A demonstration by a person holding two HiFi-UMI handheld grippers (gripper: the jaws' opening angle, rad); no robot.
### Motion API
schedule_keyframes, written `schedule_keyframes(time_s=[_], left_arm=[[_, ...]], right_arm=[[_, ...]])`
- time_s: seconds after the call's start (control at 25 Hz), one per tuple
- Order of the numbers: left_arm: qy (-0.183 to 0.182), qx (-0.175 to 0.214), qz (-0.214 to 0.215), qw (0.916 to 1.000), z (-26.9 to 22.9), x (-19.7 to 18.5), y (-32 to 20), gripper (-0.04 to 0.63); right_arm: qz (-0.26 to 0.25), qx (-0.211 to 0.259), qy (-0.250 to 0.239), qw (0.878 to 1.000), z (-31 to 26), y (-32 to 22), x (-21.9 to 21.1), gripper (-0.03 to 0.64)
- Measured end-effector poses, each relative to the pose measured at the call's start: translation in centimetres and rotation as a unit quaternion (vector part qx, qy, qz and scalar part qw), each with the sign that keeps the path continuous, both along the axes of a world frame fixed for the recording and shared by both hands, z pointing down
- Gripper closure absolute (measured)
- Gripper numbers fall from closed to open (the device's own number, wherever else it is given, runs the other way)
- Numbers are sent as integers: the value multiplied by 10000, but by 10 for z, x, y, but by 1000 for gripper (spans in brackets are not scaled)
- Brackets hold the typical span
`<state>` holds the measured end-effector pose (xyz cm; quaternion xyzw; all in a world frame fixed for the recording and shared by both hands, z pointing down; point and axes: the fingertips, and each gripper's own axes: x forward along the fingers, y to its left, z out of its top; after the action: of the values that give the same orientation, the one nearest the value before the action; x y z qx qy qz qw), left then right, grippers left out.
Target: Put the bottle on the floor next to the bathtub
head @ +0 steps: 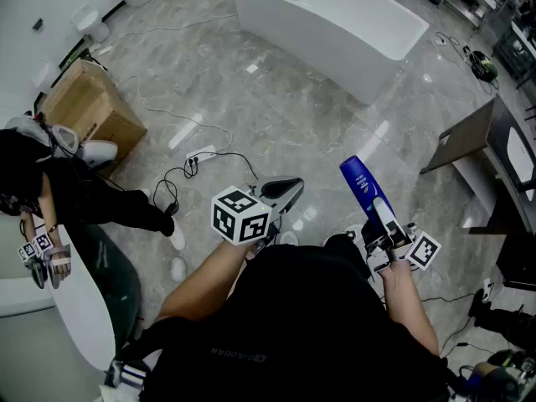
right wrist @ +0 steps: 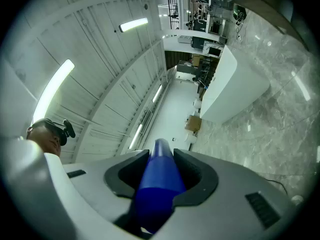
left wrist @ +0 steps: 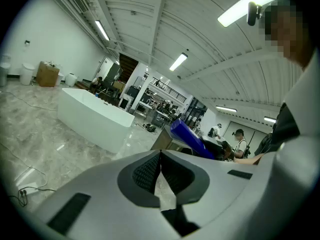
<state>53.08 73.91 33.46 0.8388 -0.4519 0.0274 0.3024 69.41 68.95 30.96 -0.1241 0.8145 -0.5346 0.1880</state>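
Your right gripper [head: 387, 229] clamps the blue bottle [head: 362, 184] low on its body, top aimed toward the bathtub [head: 335, 23], well short of it: likely a carrying hold. Left gripper [head: 283, 193] pinched together, empty, apparently spare.

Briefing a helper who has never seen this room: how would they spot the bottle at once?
Find the white bathtub on the grey floor, then look back towards the camera wearer. The bottle sticks up from the right gripper, clamped in its jaws: deep blue against the gripper's pale body.
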Motion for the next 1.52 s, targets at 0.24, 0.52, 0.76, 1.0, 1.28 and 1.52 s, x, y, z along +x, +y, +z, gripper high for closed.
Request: schedule_keyframes(time_s=[0.24, 0.52, 0.76, 1.0, 1.28, 1.52], left_arm=[[74, 33, 17, 10000, -1, -2, -3, 578], [62, 91, 56, 9999, -8, -6, -4, 578], [108, -16, -63, 9999, -6, -17, 0, 578], [161, 29, -303, 9994, -1, -36, 6, 578], [376, -170, -634, 9971, 11, -55, 13, 578], [359, -223, -860, 9954, 24, -65, 2, 578]], right_arm=[[53, -14, 35, 10000, -1, -1, -1, 453], [39, 34, 81, 10000, -7, -1, -4, 453], [-263, -151, -470, 9984, -22, 3, -16, 453], [-443, -176, -653, 9967, -23, 3, -27, 453], [-457, -475, -470, 9967, -8, -6, -38, 453], [-563, -519, -430, 9961, 5, -24, -52, 453]])
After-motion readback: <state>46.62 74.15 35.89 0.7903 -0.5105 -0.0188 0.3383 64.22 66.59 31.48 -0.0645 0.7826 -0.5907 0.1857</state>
